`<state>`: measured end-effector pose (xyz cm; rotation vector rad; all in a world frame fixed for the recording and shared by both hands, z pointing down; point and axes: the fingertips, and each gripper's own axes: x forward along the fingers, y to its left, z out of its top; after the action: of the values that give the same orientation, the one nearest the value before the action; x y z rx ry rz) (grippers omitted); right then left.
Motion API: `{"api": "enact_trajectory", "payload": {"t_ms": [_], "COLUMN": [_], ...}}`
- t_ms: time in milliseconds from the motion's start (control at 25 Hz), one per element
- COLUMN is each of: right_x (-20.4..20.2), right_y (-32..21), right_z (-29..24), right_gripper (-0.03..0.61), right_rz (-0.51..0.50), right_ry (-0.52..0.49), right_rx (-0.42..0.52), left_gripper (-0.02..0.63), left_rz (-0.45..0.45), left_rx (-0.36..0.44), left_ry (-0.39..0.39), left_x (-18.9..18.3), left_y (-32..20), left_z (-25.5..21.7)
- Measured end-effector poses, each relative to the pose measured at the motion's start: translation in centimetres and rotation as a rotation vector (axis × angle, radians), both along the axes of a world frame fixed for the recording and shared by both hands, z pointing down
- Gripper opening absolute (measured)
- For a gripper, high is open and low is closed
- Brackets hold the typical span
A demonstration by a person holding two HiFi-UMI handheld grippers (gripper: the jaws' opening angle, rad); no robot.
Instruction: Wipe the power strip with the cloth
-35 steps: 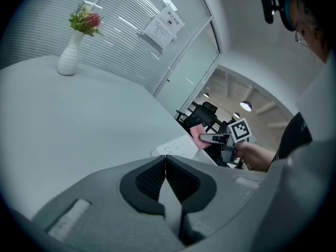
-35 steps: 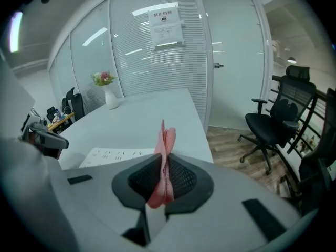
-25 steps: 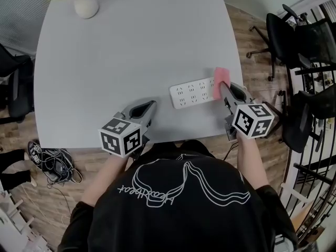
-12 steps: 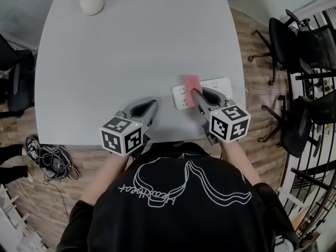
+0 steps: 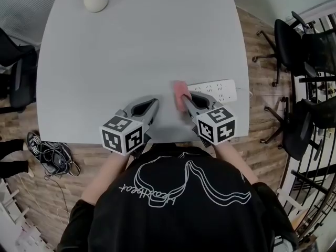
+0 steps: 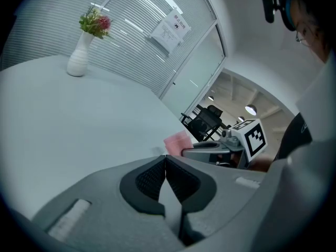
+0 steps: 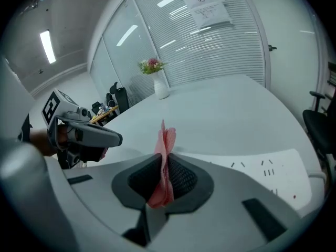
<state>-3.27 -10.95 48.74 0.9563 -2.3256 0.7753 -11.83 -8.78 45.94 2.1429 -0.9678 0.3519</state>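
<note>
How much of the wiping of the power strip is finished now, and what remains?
Done: seemingly one pass; within the last second the cloth travelled from the right end of the power strip past its left end. In hand: the right gripper is shut on the cloth, just beside the strip. The left gripper is shut and empty. Left: perhaps more passes; cleanliness cannot be judged.

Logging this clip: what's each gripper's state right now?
Left gripper: closed, empty.
Right gripper: closed on the pink cloth.
</note>
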Motion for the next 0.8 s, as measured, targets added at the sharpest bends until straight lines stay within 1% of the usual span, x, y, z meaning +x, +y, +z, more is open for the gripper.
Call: {"api": "enact_trajectory", "payload": {"t_ms": [120,280,560,800], "right_x": [-0.2,0.0,1.0,2.1], "right_y": [0.0,0.0,0.2,0.1], "right_z": [0.3,0.6,0.9,0.9], "right_gripper": [0.043,0.043,0.044,0.046], "right_rz": [-0.003,-0.003,0.009,0.044], "right_ry": [0.019,0.051,0.06,0.056], "right_rx": [-0.002,0.016,0.006,0.007], "left_gripper": [0.014,0.014,0.014,0.014], "left_rz": [-0.001,0.017,0.031,0.043], "left_rx": [-0.005,-0.007,-0.01,-0.013], "left_ry": [-0.002,0.0,-0.002,-0.008], "left_x": [-0.2,0.6,1.2,1.4], "left_y": [0.0,-0.1,0.3,0.5], "left_z": [0.3,0.6,0.5,0.7]}}
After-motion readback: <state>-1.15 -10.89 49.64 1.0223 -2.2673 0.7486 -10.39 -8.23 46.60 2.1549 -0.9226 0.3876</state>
